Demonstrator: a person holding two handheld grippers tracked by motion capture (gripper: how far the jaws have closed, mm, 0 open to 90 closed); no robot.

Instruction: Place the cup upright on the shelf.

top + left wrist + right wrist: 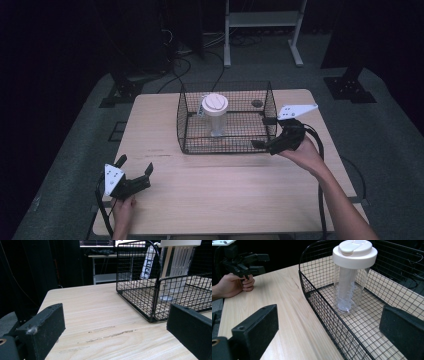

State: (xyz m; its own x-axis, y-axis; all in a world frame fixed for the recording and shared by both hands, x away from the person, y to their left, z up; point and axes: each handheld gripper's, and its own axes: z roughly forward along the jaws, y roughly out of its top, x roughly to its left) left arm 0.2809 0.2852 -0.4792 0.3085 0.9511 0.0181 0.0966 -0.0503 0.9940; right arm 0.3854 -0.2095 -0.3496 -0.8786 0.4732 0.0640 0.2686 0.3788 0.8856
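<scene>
From above, on the wooden table (225, 175), a black wire basket (226, 145) stands at about 12 o'clock, and a clear bottle (216, 117) with a white lid stands upright inside it. The right gripper (264, 132) waits at the basket's 3 o'clock corner with spread jaws, holding nothing. The left gripper (135, 165) rests at 8 o'clock, also spread and empty.

Along the left gripper view, the basket's corner (152, 302) is ahead at 1 o'clock, well apart from the jaws.

Along the right gripper view, the jaws stand on both sides of the basket's wall (322, 305), and the bottle (348, 290) is at 12 o'clock. I think the bottle is the target; it is better to lift over the rim first, then close on the body under the lid (355, 252), not on the smooth lid itself.
</scene>
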